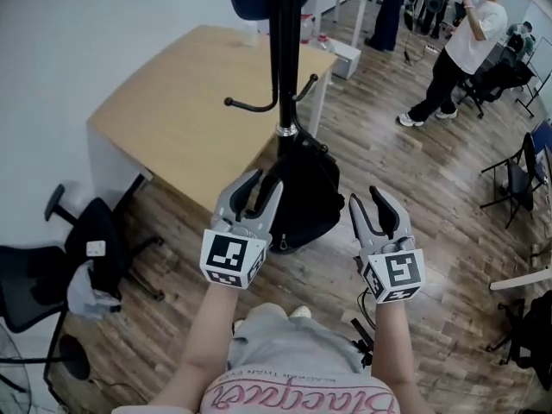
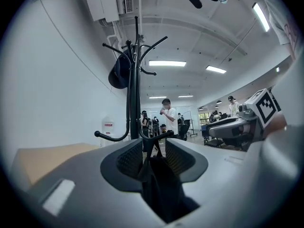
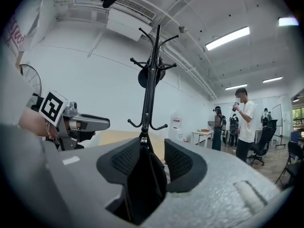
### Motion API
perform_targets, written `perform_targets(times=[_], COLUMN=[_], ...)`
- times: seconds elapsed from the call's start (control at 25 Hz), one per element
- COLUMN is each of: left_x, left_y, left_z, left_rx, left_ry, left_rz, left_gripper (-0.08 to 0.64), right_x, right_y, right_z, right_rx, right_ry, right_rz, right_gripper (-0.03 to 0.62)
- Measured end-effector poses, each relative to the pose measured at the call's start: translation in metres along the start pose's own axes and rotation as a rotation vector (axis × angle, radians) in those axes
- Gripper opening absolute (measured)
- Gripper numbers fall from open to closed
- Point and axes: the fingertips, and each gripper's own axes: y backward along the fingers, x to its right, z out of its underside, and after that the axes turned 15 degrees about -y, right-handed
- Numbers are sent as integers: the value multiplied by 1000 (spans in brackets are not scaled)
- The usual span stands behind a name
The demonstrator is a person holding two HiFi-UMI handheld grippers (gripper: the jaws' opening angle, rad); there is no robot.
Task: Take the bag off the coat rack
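Note:
A black coat rack (image 1: 285,50) stands on the wooden floor in front of me. A black bag (image 1: 304,192) hangs by its strap from a low hook on the pole. My left gripper (image 1: 261,186) is raised just in front of the bag's left side, jaws apart with nothing pressed between the pads. My right gripper (image 1: 369,200) is held to the right of the bag, apart from it and also open. In the left gripper view the bag (image 2: 159,179) shows through the gap below the rack (image 2: 134,80). The right gripper view shows the bag (image 3: 142,184) under the pole (image 3: 151,80).
A dark cap (image 2: 119,72) hangs high on the rack. A light wooden table (image 1: 172,110) stands behind and left of it. A black office chair (image 1: 95,240) is at the left, folding chairs (image 1: 517,179) at the right. A person (image 1: 466,50) stands at the back right.

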Motion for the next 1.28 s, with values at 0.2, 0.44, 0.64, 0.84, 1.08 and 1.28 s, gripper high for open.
perform_targets(times=[0.2,0.44,0.64,0.84,1.08,1.28], left_x=[-2,-10,-24,-44,-53,-46], left_y=[-5,-10,-12,-16,-22,-26], left_z=[6,16,22,29,39,55], left_rx=[-23,-42,-49,-55,-63,-102], left_ry=[28,65,57,60,57,58], left_rz=[-18,-22,-17,-3,58,93], left_gripper=[264,400,407,407,410,408], right_x=[2,1,-5,-15,-18,-8], right_y=[-15,-30,-46,-64,-81,-92], right_z=[-2,-1,4,11,18,32], right_rx=[1,6,-29,-75,-94,-135], right_ry=[-56,-87,-79,-39,-30,-31], right_rz=[-68,-76,-72,-63,-46,-59], right_gripper=[323,385,385,383,377,376])
